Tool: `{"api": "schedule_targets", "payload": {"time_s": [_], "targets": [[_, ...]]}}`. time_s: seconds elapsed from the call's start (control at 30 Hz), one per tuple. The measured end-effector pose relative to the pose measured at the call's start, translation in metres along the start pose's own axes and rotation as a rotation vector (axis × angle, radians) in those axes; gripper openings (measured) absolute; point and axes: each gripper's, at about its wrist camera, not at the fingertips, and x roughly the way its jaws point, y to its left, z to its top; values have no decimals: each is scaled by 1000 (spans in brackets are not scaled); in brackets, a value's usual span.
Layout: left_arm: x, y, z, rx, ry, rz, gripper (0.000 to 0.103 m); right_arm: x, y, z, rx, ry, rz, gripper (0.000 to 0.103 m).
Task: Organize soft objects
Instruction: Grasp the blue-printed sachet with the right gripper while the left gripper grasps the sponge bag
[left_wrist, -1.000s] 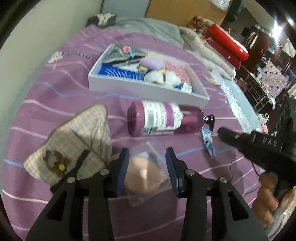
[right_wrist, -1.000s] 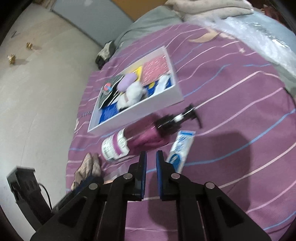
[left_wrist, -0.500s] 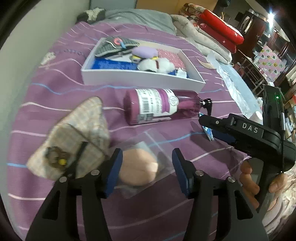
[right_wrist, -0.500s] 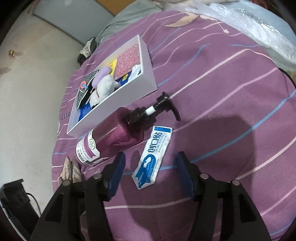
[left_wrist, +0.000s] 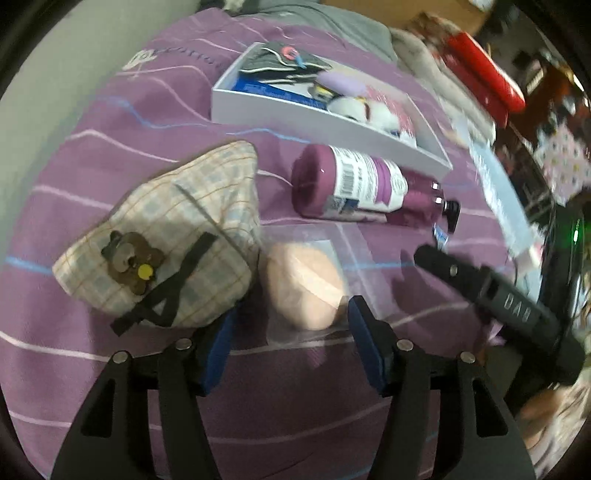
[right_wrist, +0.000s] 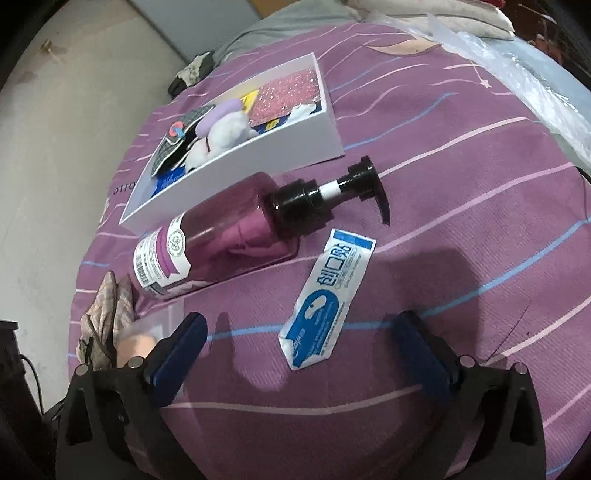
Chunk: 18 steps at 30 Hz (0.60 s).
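Observation:
A peach soft pad in a clear plastic bag (left_wrist: 303, 280) lies on the purple bedspread. My left gripper (left_wrist: 290, 332) is open, its jaws on either side of the bag's near end. A plaid fabric pouch with a bear patch (left_wrist: 166, 236) lies just left of it. My right gripper (right_wrist: 303, 350) is open wide over a blue and white sachet (right_wrist: 327, 299). A white box (left_wrist: 325, 122) at the back holds several soft items; it also shows in the right wrist view (right_wrist: 258, 155).
A purple pump bottle (right_wrist: 236, 232) lies on its side between the box and the sachet; it also shows in the left wrist view (left_wrist: 365, 188). Folded blankets (left_wrist: 480, 70) and clear plastic wrap (right_wrist: 517, 74) lie at the bed's far side.
My right gripper opened from shut to wide and came down toward the sachet. My left gripper opened wider and closed in on the bagged peach pad.

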Motion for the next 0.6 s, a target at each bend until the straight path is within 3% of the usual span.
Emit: {"api": "schedule_targets", "payload": {"time_s": [0.17, 0.33, 0.4, 0.47, 0.53, 0.6], "targets": [[-5, -1, 0, -18, -32, -21, 54, -3, 3, -2, -8, -11, -11, 103], [-6, -1, 2, -47, -56, -60, 35, -7, -1, -3, 4, -26, 12, 102], [-6, 1, 2, -57, -57, -67, 22, -11, -6, -3, 26, -42, 0, 91], [-8, 0, 2, -57, -66, -84, 16, -15, -10, -2, 44, -61, -25, 61], [-12, -3, 3, -42, -85, -90, 13, -19, -14, 1, 55, -75, -36, 45], [-15, -7, 3, -27, -102, -85, 12, -21, -16, 3, 59, -81, -26, 41]]}}
